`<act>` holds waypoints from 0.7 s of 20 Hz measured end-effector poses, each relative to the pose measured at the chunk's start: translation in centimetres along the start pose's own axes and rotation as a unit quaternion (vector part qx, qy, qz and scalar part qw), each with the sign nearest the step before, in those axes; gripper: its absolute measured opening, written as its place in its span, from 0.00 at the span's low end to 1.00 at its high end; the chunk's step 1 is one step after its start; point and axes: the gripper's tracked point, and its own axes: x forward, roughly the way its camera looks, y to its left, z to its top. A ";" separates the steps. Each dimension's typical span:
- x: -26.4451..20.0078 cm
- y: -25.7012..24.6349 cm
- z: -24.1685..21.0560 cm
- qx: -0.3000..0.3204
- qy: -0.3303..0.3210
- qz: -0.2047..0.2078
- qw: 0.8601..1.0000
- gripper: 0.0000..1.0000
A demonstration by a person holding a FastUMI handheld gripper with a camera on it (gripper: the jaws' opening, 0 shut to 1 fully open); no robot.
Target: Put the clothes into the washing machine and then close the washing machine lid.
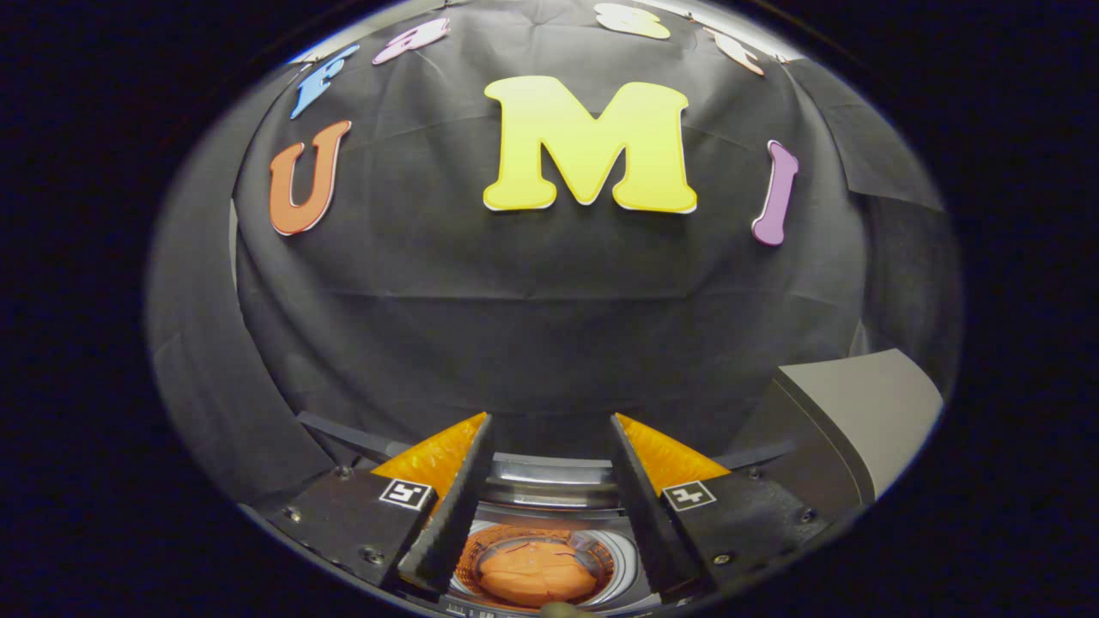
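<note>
My gripper point(549, 421) hangs above a top-loading washing machine point(549, 481), with its two fingers point(455, 506) spread apart and nothing held between them. Between the fingers and below them I look down into the machine's round drum point(620, 554). An orange garment point(537, 573) lies bunched at the bottom of the drum. The metal rim of the opening curves just beyond the fingertips. The raised grey lid point(859, 412) stands to the right of the fingers, tilted up and away from the opening.
The black cloth wall of the booth point(549, 300) rises close behind the machine and wraps round on both sides. A small dark-olive object point(567, 609) pokes in at the near edge of the drum opening.
</note>
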 end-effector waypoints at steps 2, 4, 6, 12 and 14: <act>0.1 -0.2 0.0 -0.008 -0.002 -0.001 1.000 0.83; 0.0 -0.3 -0.1 -0.016 -0.005 -0.001 1.000 0.83; -0.1 -0.2 -0.2 -0.020 -0.006 0.001 1.000 0.83; 0.0 0.0 -0.4 -0.015 0.006 0.008 1.000 0.84; 0.1 0.0 -0.7 -0.014 0.017 0.009 1.000 0.83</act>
